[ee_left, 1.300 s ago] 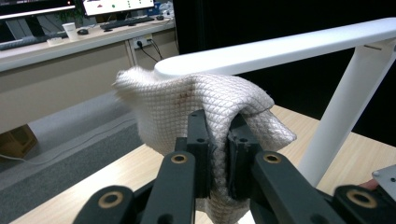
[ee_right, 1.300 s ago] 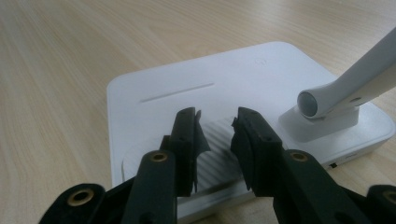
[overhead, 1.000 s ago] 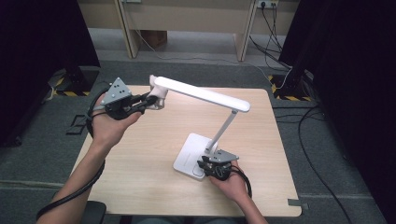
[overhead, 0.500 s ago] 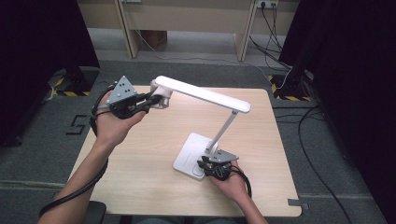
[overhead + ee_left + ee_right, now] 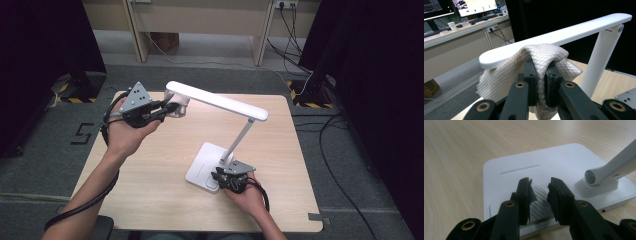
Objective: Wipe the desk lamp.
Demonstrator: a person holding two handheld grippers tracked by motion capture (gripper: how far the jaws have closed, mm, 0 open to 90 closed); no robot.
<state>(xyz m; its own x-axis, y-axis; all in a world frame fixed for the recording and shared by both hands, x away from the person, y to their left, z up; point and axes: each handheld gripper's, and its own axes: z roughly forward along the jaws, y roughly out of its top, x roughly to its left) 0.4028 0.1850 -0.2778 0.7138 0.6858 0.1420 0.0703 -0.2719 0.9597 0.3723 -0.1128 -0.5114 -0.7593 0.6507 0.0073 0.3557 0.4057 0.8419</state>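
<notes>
**Three cameras on one lamp**

The high view looks forward and down over the whole table (image 5: pixel 150 200) from the person's side. The left gripper view sits close under the lamp head (image 5: pixel 564 35), facing level towards far desks. The right gripper view hovers very near the lamp base (image 5: pixel 529 165), probably tilted downward. All share the lamp.
</notes>
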